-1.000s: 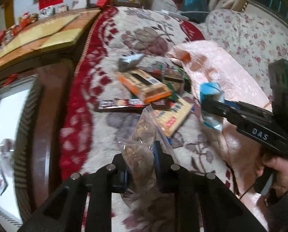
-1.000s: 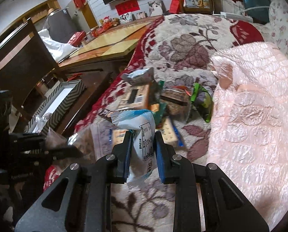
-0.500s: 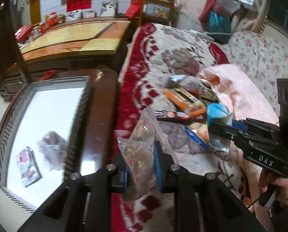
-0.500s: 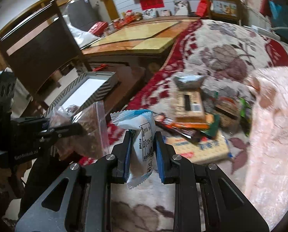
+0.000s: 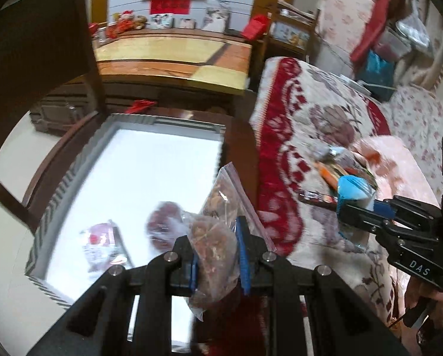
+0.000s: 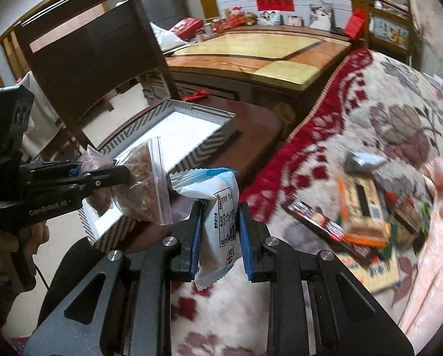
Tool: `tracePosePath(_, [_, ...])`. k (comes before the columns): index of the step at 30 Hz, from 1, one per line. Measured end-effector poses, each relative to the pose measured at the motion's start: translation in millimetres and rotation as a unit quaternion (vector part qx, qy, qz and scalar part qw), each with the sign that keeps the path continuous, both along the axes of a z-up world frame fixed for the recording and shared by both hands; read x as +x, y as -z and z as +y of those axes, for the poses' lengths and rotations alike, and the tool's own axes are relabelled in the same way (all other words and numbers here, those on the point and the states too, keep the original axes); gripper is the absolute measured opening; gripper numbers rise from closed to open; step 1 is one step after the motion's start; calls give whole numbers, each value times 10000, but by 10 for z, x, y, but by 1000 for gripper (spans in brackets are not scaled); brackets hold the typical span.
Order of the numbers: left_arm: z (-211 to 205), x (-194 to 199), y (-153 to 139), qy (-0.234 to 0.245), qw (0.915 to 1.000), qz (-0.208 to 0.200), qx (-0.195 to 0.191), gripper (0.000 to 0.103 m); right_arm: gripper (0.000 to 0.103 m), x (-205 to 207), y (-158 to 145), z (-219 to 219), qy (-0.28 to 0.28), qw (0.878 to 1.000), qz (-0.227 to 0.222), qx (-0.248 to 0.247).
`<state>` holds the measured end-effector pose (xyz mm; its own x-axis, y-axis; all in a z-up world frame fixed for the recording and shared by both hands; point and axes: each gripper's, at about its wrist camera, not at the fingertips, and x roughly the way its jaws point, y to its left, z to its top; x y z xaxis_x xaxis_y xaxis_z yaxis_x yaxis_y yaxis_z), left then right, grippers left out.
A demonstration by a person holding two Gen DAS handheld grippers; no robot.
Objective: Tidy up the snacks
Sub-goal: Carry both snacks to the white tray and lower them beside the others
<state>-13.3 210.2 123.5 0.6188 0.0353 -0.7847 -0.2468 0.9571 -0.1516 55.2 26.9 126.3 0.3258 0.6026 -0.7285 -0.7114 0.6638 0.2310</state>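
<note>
Two snacks (image 5: pixel 102 246) already lie in the box (image 5: pixel 73 178) at lower left. The left tool (image 5: pixel 215 255) clamps a nut bag (image 5: pixel 218 237) over the box, the right tool (image 6: pixel 218 231) grips a blue packet (image 6: pixel 221 207) nearby; a pile (image 6: pixel 364 207) waits on the blanket (image 6: pixel 384 95) at right.

Left wrist cam looks steeply down along its own black two-finger gripper (image 5: pixel 217 255), close at bottom centre; white-bottomed box with grey chevron rim (image 5: pixel 73 172) fills left of frame, red-and-cream floral blanket (image 5: pixel 319 124) right. Right wrist cam sits further right and looks down less steeply: same box (image 6: pixel 188 130) at centre-left, blanket (image 6: pixel 370 112) right. Both share the yellow-and-brown wooden table (image 5: pixel 174 56) (image 6: pixel 263 56) up top, and each catches the other gripper at its frame edge
</note>
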Motion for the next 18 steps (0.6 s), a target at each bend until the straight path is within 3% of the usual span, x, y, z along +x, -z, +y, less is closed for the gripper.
tracePosePath(10, [612, -119, 130, -663, 9973, -11, -313, 23, 22, 50, -23, 740, -521, 9981, -221, -234])
tracePosePath(18, [867, -161, 200, -924, 9950, -10, -366, 23, 22, 58, 22, 1243, -887, 9943, -399, -441])
